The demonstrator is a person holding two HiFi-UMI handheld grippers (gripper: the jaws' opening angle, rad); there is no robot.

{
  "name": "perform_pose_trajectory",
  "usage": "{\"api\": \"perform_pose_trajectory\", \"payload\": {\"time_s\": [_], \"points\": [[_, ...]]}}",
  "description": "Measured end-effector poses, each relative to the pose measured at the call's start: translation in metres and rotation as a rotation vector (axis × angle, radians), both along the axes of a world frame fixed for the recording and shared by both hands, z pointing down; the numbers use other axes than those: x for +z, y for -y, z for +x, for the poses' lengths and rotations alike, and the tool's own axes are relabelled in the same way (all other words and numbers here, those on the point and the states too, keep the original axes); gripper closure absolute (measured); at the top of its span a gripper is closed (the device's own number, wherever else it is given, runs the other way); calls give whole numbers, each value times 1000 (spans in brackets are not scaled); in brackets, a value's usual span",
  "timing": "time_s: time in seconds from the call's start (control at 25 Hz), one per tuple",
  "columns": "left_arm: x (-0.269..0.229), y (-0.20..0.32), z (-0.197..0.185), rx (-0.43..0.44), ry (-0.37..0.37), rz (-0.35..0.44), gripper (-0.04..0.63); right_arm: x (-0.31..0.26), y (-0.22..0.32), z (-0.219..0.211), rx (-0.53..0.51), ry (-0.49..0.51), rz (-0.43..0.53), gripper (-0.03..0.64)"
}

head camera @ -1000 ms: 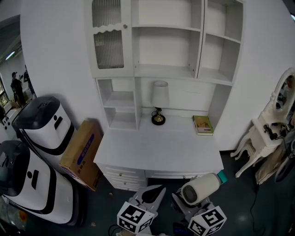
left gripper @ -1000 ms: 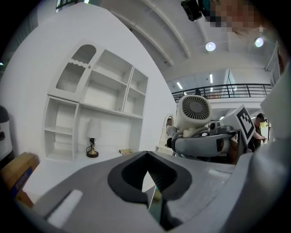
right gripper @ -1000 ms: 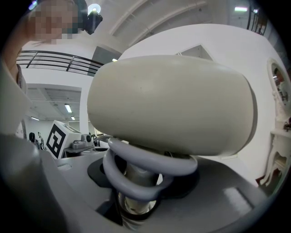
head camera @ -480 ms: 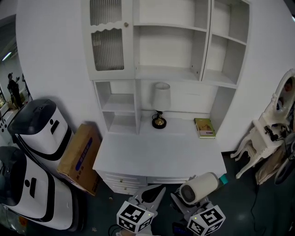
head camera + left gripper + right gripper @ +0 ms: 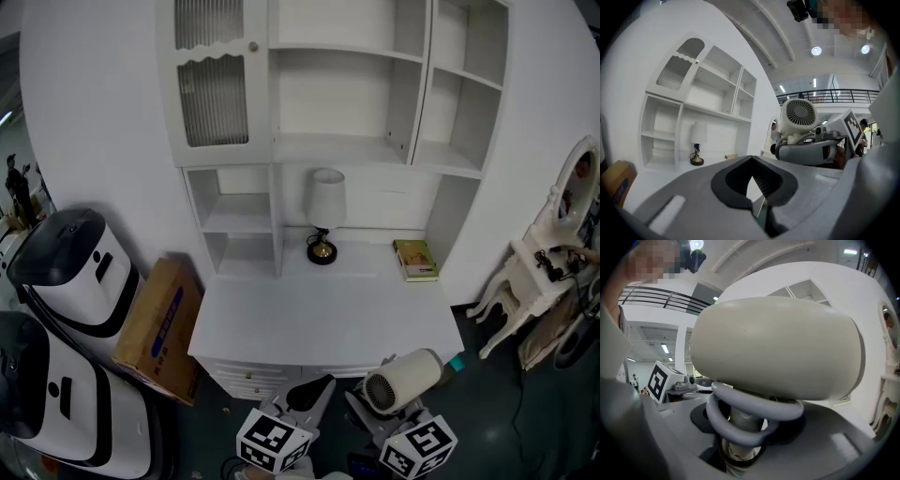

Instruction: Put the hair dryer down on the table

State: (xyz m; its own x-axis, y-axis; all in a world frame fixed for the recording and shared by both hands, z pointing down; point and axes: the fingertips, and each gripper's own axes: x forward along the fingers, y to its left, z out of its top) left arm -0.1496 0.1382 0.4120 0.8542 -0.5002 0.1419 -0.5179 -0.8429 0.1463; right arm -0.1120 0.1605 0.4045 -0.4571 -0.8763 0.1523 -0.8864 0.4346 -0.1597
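A cream hair dryer (image 5: 403, 379) with a grey coiled cord is held up below the near edge of the white table (image 5: 323, 314), off its front right corner. My right gripper (image 5: 370, 412) is shut on its handle; in the right gripper view the dryer's body (image 5: 778, 350) fills the frame above the cord coils (image 5: 750, 413). My left gripper (image 5: 307, 394) sits just left of it, jaws shut with nothing between them. From the left gripper view the hair dryer (image 5: 799, 117) shows its rear grille at the right.
On the table's back stand a small lamp (image 5: 323, 211) and a book (image 5: 414, 259). White shelving (image 5: 337, 84) rises behind. A cardboard box (image 5: 155, 328) and two white-and-black machines (image 5: 66, 272) stand left. A white dressing table (image 5: 539, 272) is at the right.
The head view has drifted slightly, so the table sits a little nearer and more centred. Both grippers and the hair dryer keep almost the same place at the frame's bottom.
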Motion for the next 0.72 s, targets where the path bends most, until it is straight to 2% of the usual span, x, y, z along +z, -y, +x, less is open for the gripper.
{"api": "perform_pose_trajectory", "payload": {"time_s": [0.72], "points": [[5,11,-7,51,11,-15,595,-4,10,-7,58,10,2,371]]}}
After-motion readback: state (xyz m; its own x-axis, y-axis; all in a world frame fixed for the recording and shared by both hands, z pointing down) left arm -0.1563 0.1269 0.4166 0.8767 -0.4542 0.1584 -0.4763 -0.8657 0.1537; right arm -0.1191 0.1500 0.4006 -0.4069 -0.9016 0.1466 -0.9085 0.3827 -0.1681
